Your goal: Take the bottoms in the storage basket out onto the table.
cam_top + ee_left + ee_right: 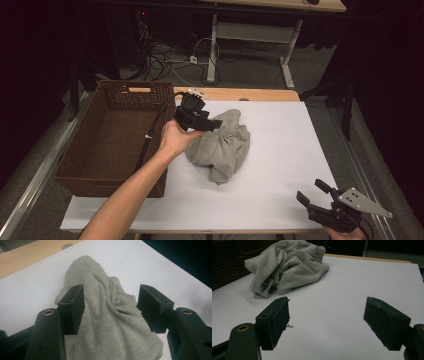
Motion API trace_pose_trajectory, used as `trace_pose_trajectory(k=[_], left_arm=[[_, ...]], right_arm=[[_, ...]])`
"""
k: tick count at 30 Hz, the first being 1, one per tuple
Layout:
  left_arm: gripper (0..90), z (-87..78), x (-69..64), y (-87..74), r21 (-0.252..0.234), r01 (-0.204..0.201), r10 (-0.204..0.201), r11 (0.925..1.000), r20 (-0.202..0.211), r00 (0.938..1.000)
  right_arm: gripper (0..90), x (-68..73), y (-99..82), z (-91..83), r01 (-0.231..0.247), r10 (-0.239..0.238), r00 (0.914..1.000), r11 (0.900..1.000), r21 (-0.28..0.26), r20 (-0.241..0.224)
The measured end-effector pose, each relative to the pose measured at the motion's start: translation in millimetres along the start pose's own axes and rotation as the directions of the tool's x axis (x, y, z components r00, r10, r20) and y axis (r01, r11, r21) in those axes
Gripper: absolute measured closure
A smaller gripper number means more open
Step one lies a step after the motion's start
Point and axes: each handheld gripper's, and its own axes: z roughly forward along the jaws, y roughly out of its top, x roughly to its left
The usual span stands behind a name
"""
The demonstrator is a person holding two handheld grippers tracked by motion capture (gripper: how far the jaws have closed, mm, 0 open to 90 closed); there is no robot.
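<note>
A crumpled grey garment [221, 145] lies heaped on the white sheet covering the table [280, 165], a little left of the middle and just right of a brown wicker basket [115, 137] that stands at the table's left edge. The cloth looks like soft jersey, with a ribbed cuff or hem showing at its far end in the left gripper view [110, 315].

The left tongs [216, 124] sit over the far left part of the garment, held in the person's left hand [175, 140], whose forearm reaches in from the near edge. In the left gripper view a raised fold of the grey fabric runs up between the two black jaws. The left jaw's pad [75, 308] lies against the cloth, while the right pad [151, 306] meets the edge of the fold; the jaws stand about half apart, and whether they truly pinch the cloth or merely straddle it I cannot tell.

The right tongs [315, 196] rest at the near right corner of the table, well apart from the garment, with the grey three-cornered plate [362, 201] on top. Their jaws stand wide apart with nothing between them; in the right gripper view only bare white sheet lies between them, and the garment [287, 267] sits far off to the left, with the basket's dark weave [227, 262] behind it.
</note>
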Motion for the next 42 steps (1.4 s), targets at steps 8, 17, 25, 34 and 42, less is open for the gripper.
trace_pose_trajectory(k=[8,17,25,34,42], left_arm=[[37.8,-15.6,4.5,-4.2,-0.028,0.009,-0.009,0.9996,0.000,1.0000],[37.8,-31.7,9.5,-12.8,-0.063,0.012,-0.011,0.9980,0.002,0.9999],[37.8,-42.3,15.6,-20.9,-0.081,0.015,-0.015,0.9966,-0.001,0.9999],[37.8,-52.9,20.6,-31.6,-0.096,0.032,-0.033,0.9949,-0.012,0.9994],[37.8,-51.1,14.6,-34.9,-0.075,-0.010,0.008,0.9971,-0.030,0.9995]], right_arm=[[21.4,1.0,0.1,-1.2,0.003,-0.003,1.0000,1.0000,-0.004,0.000],[21.4,0.4,0.1,-0.2,0.001,-0.001,1.0000,1.0000,0.000,0.002],[21.4,0.0,-0.1,-2.8,-0.010,0.011,0.9998,0.9999,-0.012,0.016],[21.4,1.3,0.1,-2.3,-0.004,0.004,0.9999,0.9999,-0.010,0.012],[21.4,-0.2,-0.3,-3.4,-0.010,0.010,0.9999,0.9998,-0.015,0.012]])
